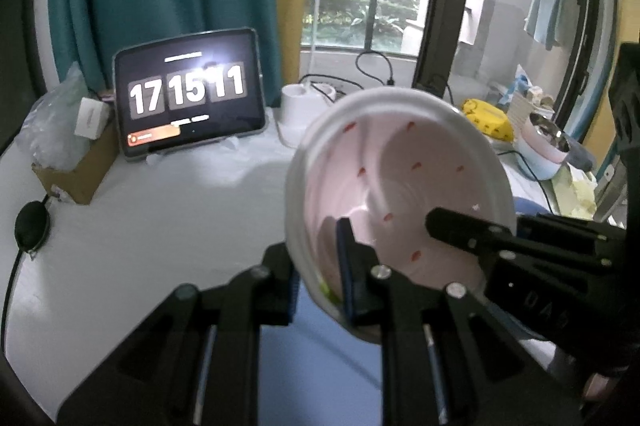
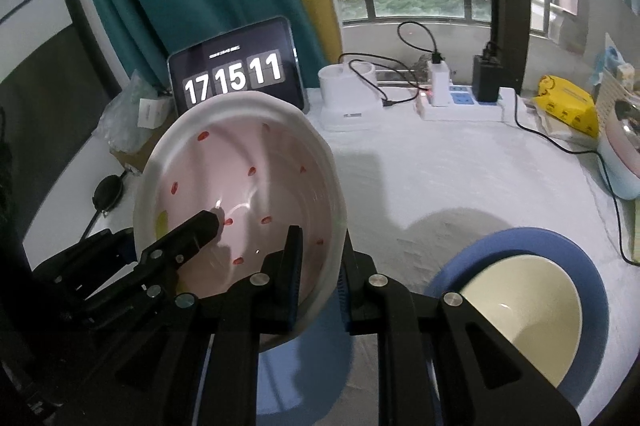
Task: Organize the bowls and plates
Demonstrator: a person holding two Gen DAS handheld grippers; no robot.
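Observation:
A pink bowl (image 1: 420,162) with red specks and a white rim hangs tilted above the white table, held from both sides. My left gripper (image 1: 316,246) is shut on its left rim, one finger inside and one outside. My right gripper (image 2: 320,246) is shut on the opposite rim of the bowl (image 2: 248,154). Each wrist view shows the other gripper reaching in: the right gripper (image 1: 460,226) and the left gripper (image 2: 188,230). A cream bowl (image 2: 528,314) sits on a blue plate (image 2: 480,250) at the lower right. Another blue plate (image 2: 320,346) lies under the pink bowl.
A tablet (image 2: 236,74) showing a clock stands at the back, beside a cardboard box (image 1: 80,178) and a white lamp base (image 2: 348,98). A power strip (image 2: 464,106) with cables, a yellow pack (image 2: 568,102) and stacked pastel bowls (image 1: 544,150) line the right side.

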